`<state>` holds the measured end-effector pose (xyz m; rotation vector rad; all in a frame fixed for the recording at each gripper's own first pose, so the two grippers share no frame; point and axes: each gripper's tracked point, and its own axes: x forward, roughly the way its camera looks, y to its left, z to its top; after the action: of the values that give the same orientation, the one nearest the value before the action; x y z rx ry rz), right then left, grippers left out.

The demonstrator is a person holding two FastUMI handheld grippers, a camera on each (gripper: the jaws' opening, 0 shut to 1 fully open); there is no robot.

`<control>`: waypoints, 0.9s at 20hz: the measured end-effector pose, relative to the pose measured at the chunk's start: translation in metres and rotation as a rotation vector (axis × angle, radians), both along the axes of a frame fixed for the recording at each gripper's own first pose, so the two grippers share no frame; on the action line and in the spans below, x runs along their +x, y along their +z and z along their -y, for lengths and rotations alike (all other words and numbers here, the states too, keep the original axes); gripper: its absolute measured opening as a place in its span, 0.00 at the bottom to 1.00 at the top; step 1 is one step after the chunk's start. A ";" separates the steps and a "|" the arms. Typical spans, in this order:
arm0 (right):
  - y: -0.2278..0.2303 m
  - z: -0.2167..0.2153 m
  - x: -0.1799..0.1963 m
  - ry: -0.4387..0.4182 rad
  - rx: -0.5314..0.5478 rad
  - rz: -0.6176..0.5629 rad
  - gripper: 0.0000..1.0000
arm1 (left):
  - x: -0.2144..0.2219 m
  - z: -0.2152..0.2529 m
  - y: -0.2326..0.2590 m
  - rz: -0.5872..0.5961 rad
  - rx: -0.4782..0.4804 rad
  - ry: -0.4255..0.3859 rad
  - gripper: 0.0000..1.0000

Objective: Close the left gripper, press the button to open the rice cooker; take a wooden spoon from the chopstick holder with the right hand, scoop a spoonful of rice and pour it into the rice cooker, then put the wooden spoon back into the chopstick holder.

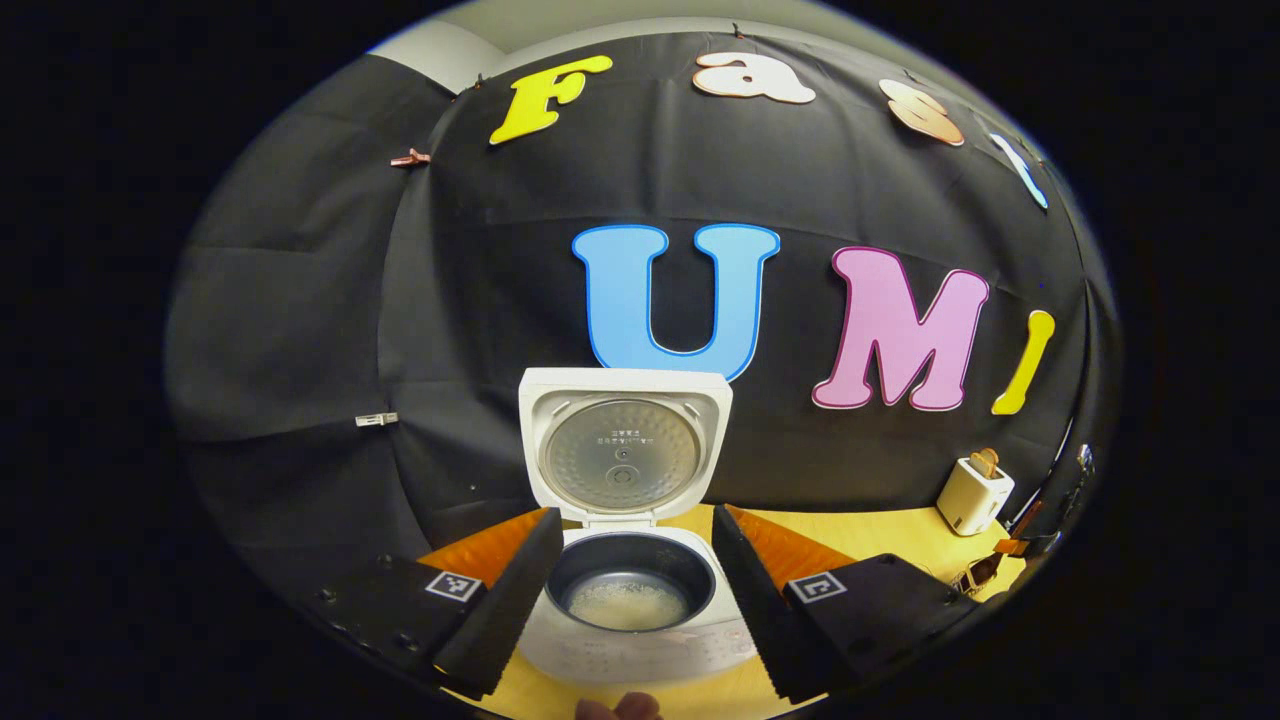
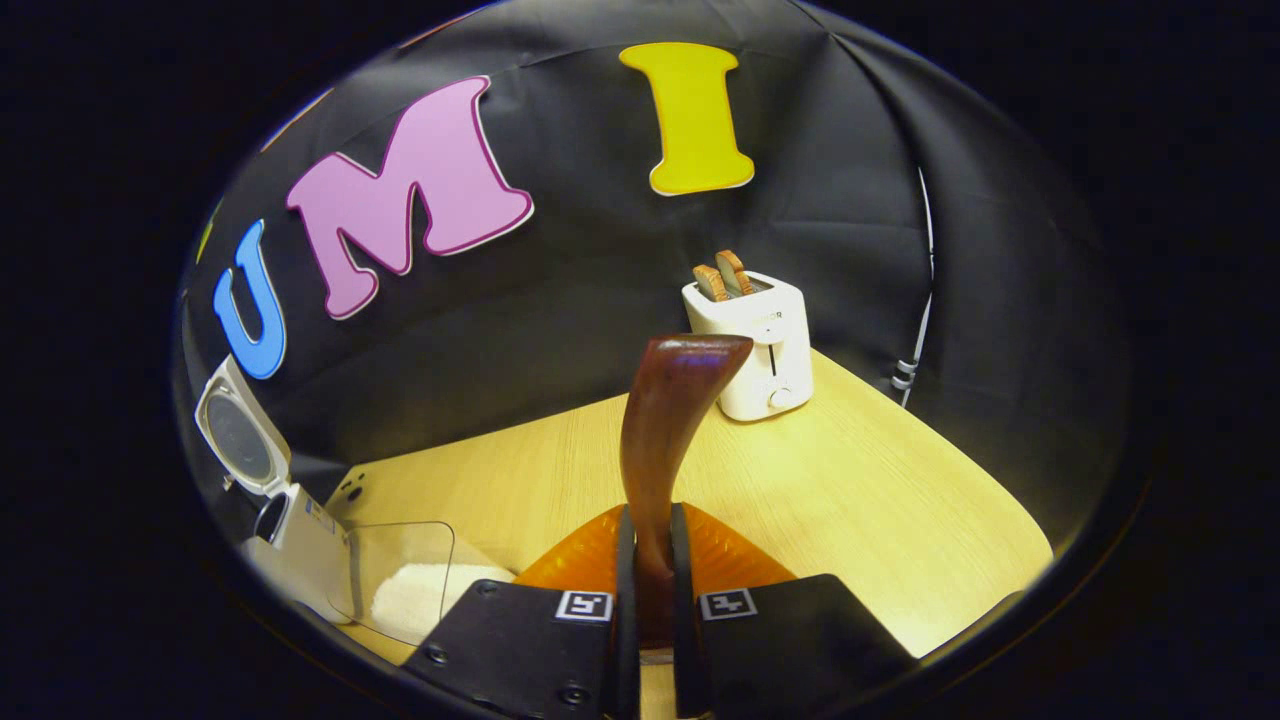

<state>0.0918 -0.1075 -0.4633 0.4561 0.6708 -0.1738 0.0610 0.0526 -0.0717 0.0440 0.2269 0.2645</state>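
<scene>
- Right gripper, bottom centre of right gripper view: clenched on the wooden spoon, handle pinched between both fingers, spoon rising toward frame centre.
- Left gripper, bottom of left gripper view: released, jaws wide apart, framing the rice cooker; lid up, some rice in the pot.
- Step in hand, judged: scooping or carrying rice. Best done with the spoon level and the grip firm.
- Clear container of white rice, lower left of right gripper view, just beside the cooker.
- Pale wooden tabletop; white toaster with bread, upper centre; dark cloth behind.
</scene>
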 end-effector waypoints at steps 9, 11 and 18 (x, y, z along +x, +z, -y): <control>-0.005 0.007 -0.010 -0.040 0.035 -0.056 0.30 | 0.010 0.004 0.007 0.021 -0.006 -0.018 0.95; -0.002 0.010 -0.018 -0.050 0.049 -0.068 0.57 | 0.014 0.007 0.010 0.032 -0.011 -0.025 0.95; 0.017 0.029 -0.056 -0.124 0.078 -0.094 0.76 | 0.042 0.016 0.043 0.100 -0.007 -0.066 0.95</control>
<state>0.0357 -0.1367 -0.4467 0.5676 0.7438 -0.2883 0.1026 0.0365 -0.0286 0.0316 0.1270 0.1996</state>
